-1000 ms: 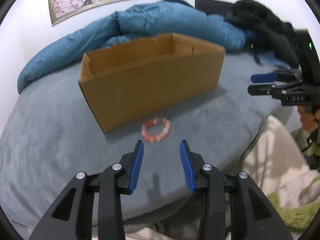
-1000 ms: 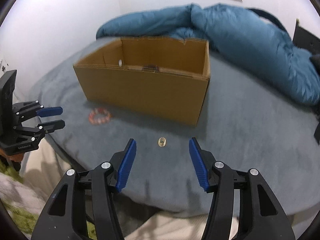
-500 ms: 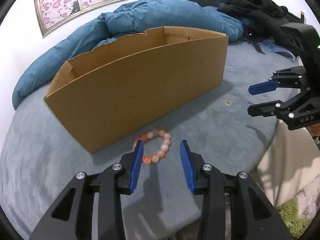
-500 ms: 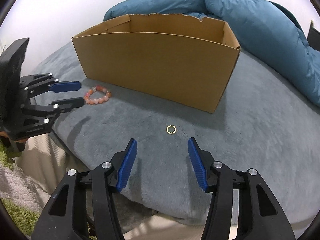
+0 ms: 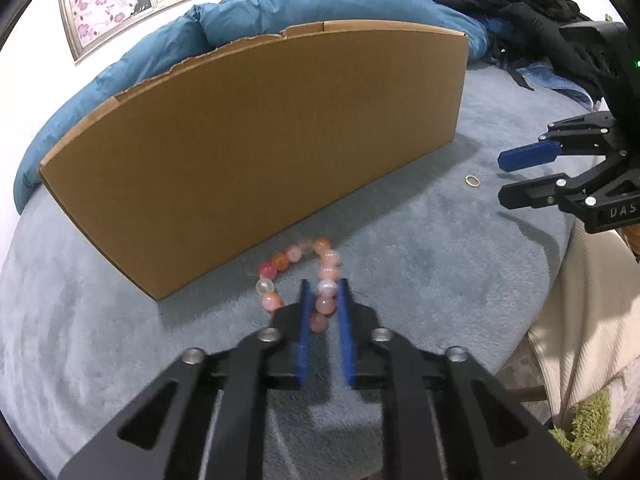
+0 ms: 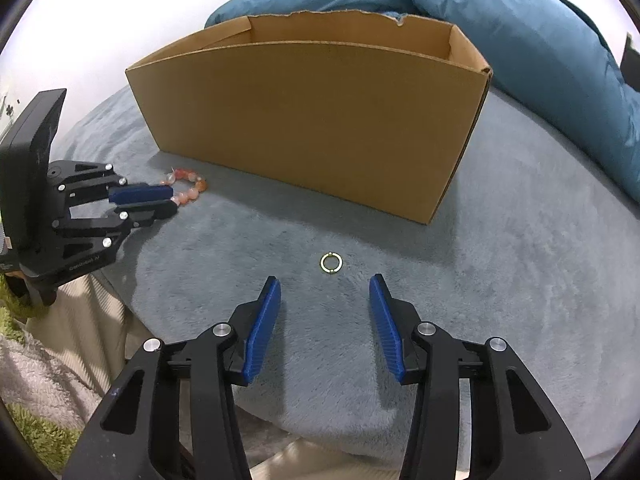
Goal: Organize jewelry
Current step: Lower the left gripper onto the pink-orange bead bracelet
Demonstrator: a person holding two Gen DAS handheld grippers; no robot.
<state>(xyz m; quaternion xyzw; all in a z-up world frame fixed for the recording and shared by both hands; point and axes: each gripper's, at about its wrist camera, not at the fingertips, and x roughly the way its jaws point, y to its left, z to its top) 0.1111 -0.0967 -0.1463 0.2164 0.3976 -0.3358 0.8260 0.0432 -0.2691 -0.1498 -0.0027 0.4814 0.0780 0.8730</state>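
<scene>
The left gripper (image 5: 325, 292) has its jaws clamped on the near side of the bead bracelet (image 5: 298, 272), which lies on the grey bed (image 5: 400, 260) just in front of the cardboard box (image 5: 260, 148). The right gripper (image 6: 325, 292) has its jaws apart and closing, with nothing between them; the small gold ring (image 6: 331, 263) lies on the bed just beyond their tips. A blue duvet (image 6: 540, 60) is heaped behind the box.
</scene>
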